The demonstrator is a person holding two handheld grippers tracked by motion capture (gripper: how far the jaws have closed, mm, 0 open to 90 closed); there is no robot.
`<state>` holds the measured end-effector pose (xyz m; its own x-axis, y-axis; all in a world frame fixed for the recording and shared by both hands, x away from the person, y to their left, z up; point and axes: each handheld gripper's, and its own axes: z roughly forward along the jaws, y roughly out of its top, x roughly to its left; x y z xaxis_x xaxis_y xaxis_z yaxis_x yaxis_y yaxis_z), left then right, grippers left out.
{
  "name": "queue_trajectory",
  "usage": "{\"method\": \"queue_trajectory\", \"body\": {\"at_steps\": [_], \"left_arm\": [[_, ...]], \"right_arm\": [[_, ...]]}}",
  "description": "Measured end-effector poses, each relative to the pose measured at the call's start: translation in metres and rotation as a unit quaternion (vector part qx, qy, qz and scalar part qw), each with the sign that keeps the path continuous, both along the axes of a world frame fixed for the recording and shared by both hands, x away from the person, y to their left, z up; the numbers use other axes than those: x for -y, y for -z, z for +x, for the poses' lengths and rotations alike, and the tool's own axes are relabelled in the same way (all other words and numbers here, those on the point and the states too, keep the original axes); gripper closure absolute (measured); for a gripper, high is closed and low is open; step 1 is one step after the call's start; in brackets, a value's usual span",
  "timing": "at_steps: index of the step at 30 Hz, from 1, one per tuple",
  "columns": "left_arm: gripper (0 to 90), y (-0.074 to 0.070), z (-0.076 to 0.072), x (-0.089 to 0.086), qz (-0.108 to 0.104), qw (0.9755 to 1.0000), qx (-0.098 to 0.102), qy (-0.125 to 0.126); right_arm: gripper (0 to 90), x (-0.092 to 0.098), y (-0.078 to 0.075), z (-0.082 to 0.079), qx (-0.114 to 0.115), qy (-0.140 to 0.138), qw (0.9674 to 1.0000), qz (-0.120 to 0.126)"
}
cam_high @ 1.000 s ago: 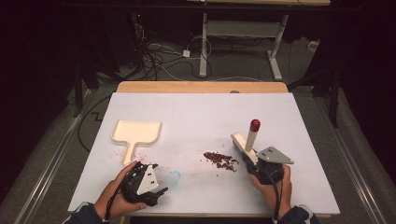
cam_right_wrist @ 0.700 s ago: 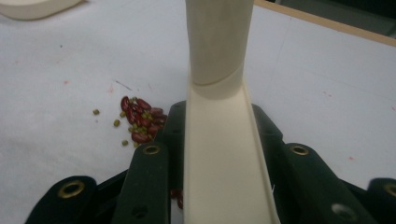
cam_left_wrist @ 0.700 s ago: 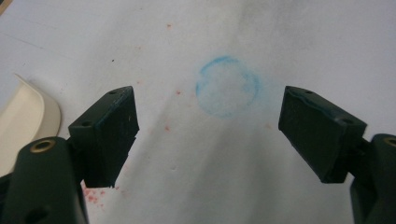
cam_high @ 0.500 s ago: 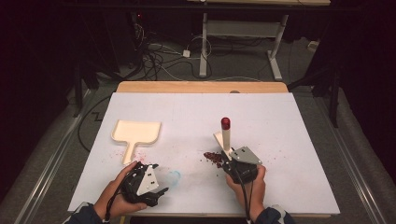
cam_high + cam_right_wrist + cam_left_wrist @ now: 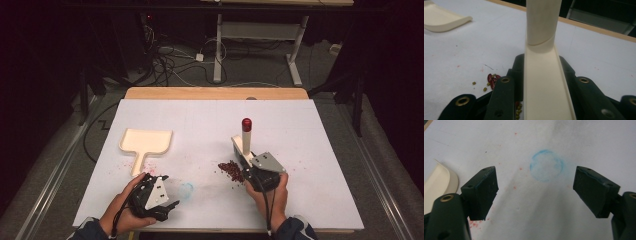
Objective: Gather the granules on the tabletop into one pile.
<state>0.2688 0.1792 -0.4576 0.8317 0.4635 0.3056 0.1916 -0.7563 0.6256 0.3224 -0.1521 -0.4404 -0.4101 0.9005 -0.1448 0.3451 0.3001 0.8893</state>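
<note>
Green beans (image 5: 484,89) among red: right gripper view; high view blurs.

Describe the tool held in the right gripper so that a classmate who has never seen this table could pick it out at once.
Start at the white table and find the pile of red beans right of its middle. Just right of the pile, the right gripper is shut on a cream brush. Unlike the flat cream dustpan lying at the left, it rises from the jaws and its handle ends in a red tip.
</note>
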Motion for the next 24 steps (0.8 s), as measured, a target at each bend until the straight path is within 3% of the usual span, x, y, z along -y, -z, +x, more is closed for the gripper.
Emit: {"method": "queue_trajectory", "body": {"at_steps": [3,5,6,9,10,12,14,15,17,21,24], "left_arm": [[19.0,0.000,0.000,0.000,0.001,1.0000,0.001,-0.002],[19.0,0.000,0.000,-0.001,0.002,1.0000,0.002,-0.003],[19.0,0.000,0.000,-0.001,0.002,1.0000,0.002,-0.004],[19.0,0.001,0.001,-0.001,0.003,1.0000,0.001,-0.005],[19.0,0.001,0.001,-0.001,0.004,1.0000,0.000,-0.006],[19.0,0.001,0.002,-0.001,0.005,1.0000,0.001,-0.006],[19.0,0.001,0.002,-0.001,0.004,1.0000,0.001,-0.007],[19.0,0.001,0.002,-0.002,0.004,1.0000,0.001,-0.008],[19.0,0.001,0.002,-0.002,0.004,1.0000,0.001,-0.008],[19.0,0.001,0.003,-0.002,0.005,0.9999,0.000,-0.010],[19.0,0.001,0.003,-0.003,0.003,0.9999,0.001,-0.010]], "right_arm": [[67.5,0.015,-0.009,-0.001,0.008,-0.022,0.9996,0.015],[67.5,0.027,-0.017,-0.003,0.018,-0.066,0.9972,0.028],[67.5,0.030,-0.019,-0.004,0.019,-0.072,0.9968,0.030],[67.5,0.044,-0.030,-0.008,0.029,-0.133,0.9900,0.039],[67.5,0.048,-0.033,-0.009,0.031,-0.163,0.9853,0.041],[67.5,0.051,-0.036,-0.014,0.032,-0.195,0.9798,0.029],[67.5,0.054,-0.037,-0.018,0.030,-0.239,0.9704,0.017],[67.5,0.053,-0.038,-0.021,0.025,-0.249,0.9683,0.008],[67.5,0.052,-0.036,-0.025,0.016,-0.283,0.9590,0.006],[67.4,0.047,-0.029,-0.032,-0.004,-0.325,0.9456,0.005],[67.4,0.045,-0.021,-0.032,-0.022,-0.363,0.9313,0.013]]}}
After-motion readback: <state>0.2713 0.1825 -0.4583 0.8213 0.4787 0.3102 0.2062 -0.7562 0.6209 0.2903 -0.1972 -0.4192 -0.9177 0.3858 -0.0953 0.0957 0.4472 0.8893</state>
